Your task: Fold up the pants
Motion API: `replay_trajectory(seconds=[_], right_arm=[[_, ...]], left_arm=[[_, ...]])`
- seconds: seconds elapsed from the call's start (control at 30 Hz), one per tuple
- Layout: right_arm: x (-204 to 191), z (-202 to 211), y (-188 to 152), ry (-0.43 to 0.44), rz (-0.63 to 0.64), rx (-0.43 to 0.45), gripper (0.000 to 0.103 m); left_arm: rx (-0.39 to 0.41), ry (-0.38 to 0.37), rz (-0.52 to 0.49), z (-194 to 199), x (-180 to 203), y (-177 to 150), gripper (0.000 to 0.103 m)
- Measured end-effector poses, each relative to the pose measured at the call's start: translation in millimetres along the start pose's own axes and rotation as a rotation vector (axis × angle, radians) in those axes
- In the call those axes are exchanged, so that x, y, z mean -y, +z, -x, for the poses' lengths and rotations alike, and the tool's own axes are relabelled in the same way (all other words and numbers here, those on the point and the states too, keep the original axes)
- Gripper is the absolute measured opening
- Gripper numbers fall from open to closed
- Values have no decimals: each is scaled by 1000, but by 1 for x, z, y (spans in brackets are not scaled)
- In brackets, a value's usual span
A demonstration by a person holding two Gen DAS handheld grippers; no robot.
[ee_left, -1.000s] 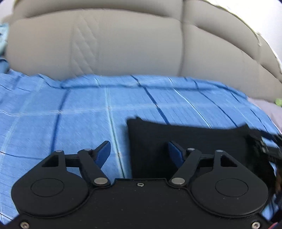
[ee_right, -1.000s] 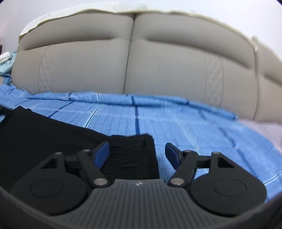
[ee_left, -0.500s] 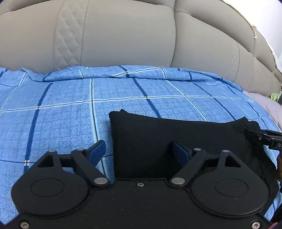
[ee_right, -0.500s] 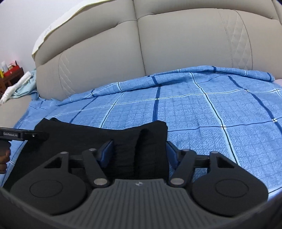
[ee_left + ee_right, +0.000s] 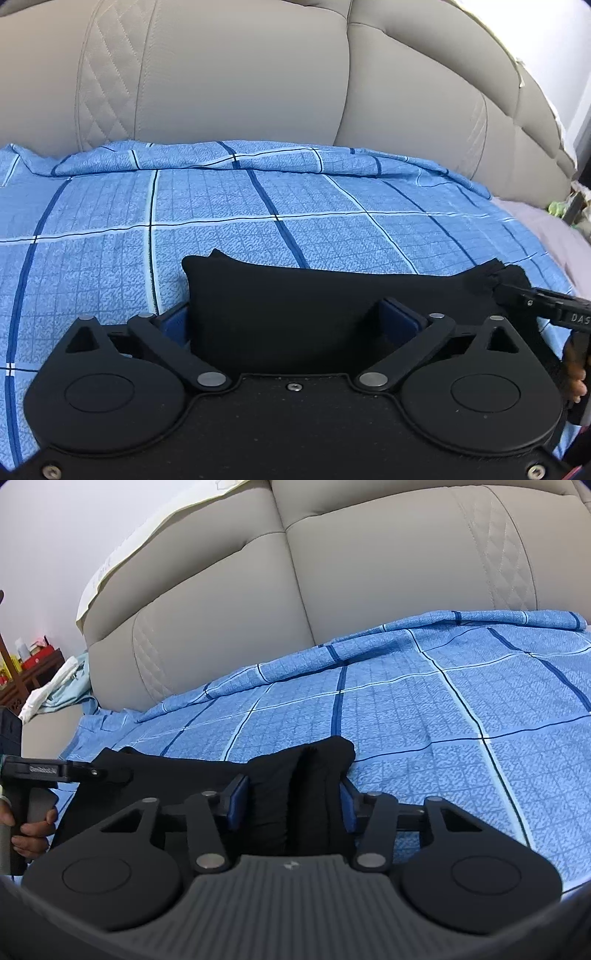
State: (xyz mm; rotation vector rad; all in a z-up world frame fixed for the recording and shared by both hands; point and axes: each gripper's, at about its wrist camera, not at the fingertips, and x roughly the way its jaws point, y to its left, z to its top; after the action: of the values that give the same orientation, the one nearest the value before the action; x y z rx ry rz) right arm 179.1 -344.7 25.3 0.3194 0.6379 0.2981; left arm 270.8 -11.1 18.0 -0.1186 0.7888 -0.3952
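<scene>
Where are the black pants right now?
The black pants lie on the blue checked sheet before the beige headboard, each end between a gripper's fingers.
</scene>
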Motion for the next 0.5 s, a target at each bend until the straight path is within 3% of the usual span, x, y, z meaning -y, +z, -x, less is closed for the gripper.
replay_trajectory(seconds=[0.1, 0.13, 0.17, 0.27, 0.33, 0.4, 0.5], right_arm=[[0, 0, 0, 2, -2, 1, 51], [-1, -1, 0, 3, -4, 1, 49], [-1, -1, 0, 3, -10, 2, 47], [-8, -6, 2, 23, -70, -7, 36], [-27, -15, 7, -20, 9, -8, 33], [-47, -28, 16, -63, 95, -3, 32], [-55, -53, 37, -35, 55, 10, 32]], left_arm=[[6, 37, -1, 8, 0, -2, 72], [18, 55, 12, 12, -2, -4, 49], [41, 102, 31, 17, -4, -6, 32], [89, 209, 54, 23, 1, -6, 22], [106, 262, 27, 22, 5, -1, 20], [115, 285, 33, 21, -5, 4, 20], [124, 292, 96, 16, -34, 17, 20]])
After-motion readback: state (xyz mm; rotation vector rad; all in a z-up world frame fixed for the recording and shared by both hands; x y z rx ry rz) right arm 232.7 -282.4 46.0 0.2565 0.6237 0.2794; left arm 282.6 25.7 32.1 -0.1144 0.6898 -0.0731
